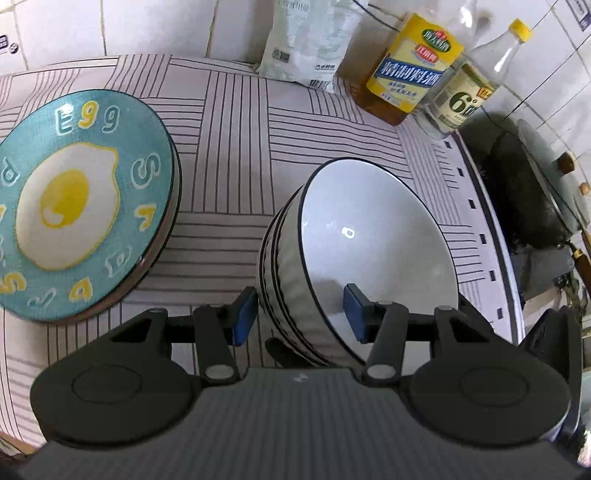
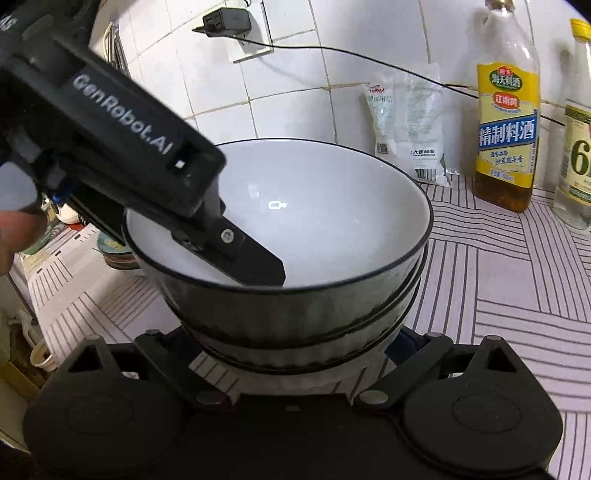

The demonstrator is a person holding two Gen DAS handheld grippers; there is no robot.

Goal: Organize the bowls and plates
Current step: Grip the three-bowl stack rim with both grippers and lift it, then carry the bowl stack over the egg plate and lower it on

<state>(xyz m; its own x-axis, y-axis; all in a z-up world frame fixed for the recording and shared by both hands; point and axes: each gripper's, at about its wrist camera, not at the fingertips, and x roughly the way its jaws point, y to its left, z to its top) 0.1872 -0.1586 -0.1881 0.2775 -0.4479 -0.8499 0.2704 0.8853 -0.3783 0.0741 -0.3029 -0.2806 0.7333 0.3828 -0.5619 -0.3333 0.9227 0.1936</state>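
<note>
A stack of white bowls with black rims and ribbed grey sides [image 1: 369, 251] stands on the striped counter; it fills the right wrist view [image 2: 295, 221]. My left gripper [image 1: 299, 314] is open and straddles the top bowl's near rim, one blue pad [image 1: 243, 314] outside and one [image 1: 352, 310] inside. In the right wrist view that inner finger [image 2: 255, 266] dips into the top bowl. My right gripper [image 2: 295, 347] is open, its fingers hidden behind the stack's base. A teal plate with a fried-egg picture [image 1: 77, 206] tops a stack at the left.
A white bag [image 1: 306, 40], a yellow-label cooking wine bottle [image 1: 410, 66] and a clear vinegar bottle [image 1: 469, 81] stand by the tiled wall. A dark wok [image 1: 528, 192] sits at the right. A plug and cable [image 2: 229, 22] hang on the wall.
</note>
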